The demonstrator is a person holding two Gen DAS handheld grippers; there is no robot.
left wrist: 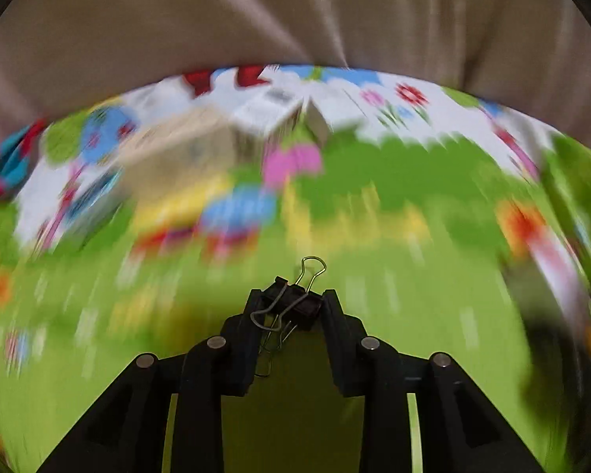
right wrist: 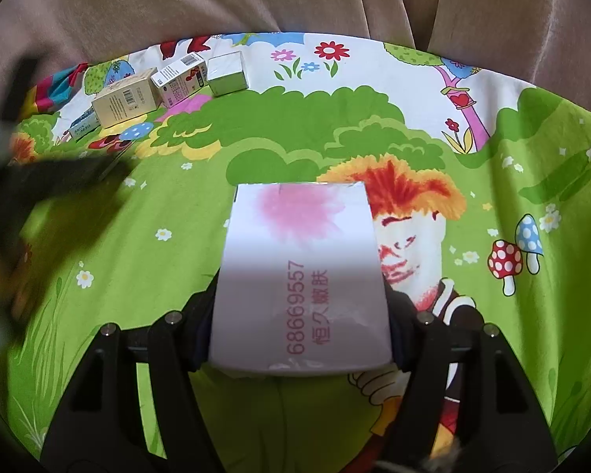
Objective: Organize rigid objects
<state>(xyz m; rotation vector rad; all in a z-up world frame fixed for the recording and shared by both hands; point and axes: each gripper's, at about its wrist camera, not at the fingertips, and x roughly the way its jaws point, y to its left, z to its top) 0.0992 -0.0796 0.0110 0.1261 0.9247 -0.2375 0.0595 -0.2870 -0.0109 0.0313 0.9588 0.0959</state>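
1. My left tongs (left wrist: pixel 291 307) are pinched nearly closed on a black binder clip (left wrist: pixel 295 301), held above the cartoon-print cloth (left wrist: pixel 374 276); that view is badly smeared.
2. My right tongs (right wrist: pixel 299 315) are spread wide and clamped on the sides of a white carton with pink print (right wrist: pixel 299 272), also over the cloth.
3. A row of small boxes (right wrist: pixel 169 86) sits at the cloth's far left edge: a tan box (right wrist: pixel 124 104), a barcode carton (right wrist: pixel 181 79) and a silver-grey box (right wrist: pixel 226 71), close together.
4. I judge both loads are mid-carry toward that row.
5. Next I'd set the white carton down beside the silver-grey box, squared up, without nudging its neighbours.
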